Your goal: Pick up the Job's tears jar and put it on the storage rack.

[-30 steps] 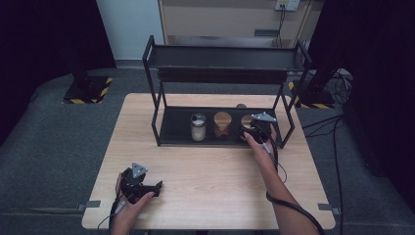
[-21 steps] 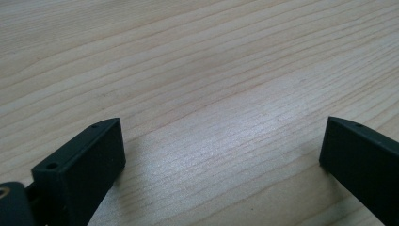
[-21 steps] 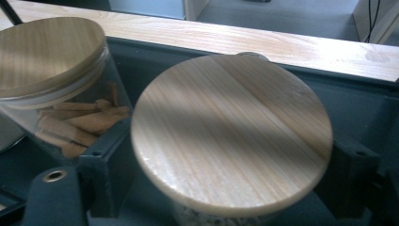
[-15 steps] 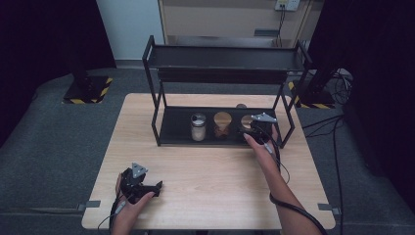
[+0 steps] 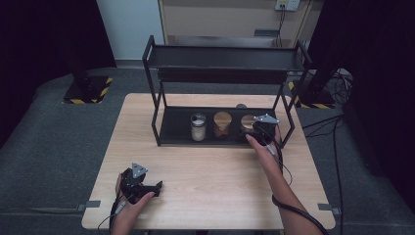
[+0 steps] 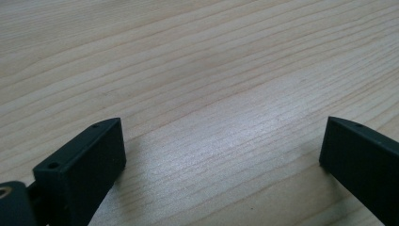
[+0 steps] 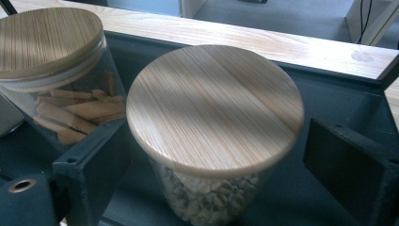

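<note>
1. The right gripper [image 5: 252,131] is at the right end of the rack's [image 5: 225,58] lower shelf [image 5: 176,128], held by the right hand [image 5: 262,147]
2. Its jaws have just been opening; they now stand apart, one on each side of the nut jar [image 7: 214,136], and a gap shows between the right jaw and the jar
3. The nut jar stands upright on the lower shelf, rightmost of three jars, with a round wooden lid [image 7: 214,106] on it; pale nuts show through the glass
4. Just beside it on the shelf stands the stick jar [image 7: 51,70], also under a wooden lid, holding brown sticks
5. Further left in the high view is a third jar [image 5: 198,127] with a pale lid and whitish contents
6. The rack is black, has two levels and stands at the far side of the wooden table [image 5: 210,181]
7. The left gripper [image 5: 147,188] rests low on the table near its front left corner, in the left hand [image 5: 128,203]
8. Its jaws are wide apart with bare wood between them, holding nothing
</note>
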### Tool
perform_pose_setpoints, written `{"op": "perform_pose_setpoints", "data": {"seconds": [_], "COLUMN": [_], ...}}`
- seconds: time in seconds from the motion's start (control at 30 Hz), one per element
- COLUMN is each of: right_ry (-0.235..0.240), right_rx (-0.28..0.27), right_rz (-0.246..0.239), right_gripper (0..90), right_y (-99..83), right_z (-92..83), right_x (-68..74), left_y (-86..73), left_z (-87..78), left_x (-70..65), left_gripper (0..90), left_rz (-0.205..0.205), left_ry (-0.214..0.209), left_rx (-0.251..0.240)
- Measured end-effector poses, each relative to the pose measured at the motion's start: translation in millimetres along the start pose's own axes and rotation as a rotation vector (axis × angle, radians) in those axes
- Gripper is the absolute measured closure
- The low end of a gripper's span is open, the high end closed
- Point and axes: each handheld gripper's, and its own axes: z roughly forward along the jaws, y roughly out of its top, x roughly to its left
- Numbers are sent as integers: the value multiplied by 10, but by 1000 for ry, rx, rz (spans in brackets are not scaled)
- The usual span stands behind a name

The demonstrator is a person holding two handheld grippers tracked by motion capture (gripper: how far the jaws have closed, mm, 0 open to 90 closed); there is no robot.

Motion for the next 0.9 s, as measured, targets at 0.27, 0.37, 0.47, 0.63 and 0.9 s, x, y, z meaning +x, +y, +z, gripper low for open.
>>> {"op": "perform_pose_setpoints", "data": {"seconds": [0.27, 0.37, 0.47, 0.63, 0.9], "right_ry": [-2, 5, 7, 10, 26], "right_rx": [-5, -8, -11, -12, -12], "right_rz": [3, 0, -13, -19, 0], "right_gripper": [59, 52, 49, 45, 42], "right_y": [-54, -77, -98, -134, -223], "right_z": [-106, -159, -211, -305, -447], "right_x": [-14, -2, 16, 20, 32], "left_y": [0, -1, -1, -1, 2], "left_z": [-1, -1, -1, -1, 1], "left_x": [-3, -7, -7, -6, 2], "left_gripper": [0, 0, 0, 0, 0], "left_rz": [-1, -3, -3, -3, -5], "left_ry": [1, 3, 3, 3, -2], "left_rx": [0, 0, 0, 0, 1]}}
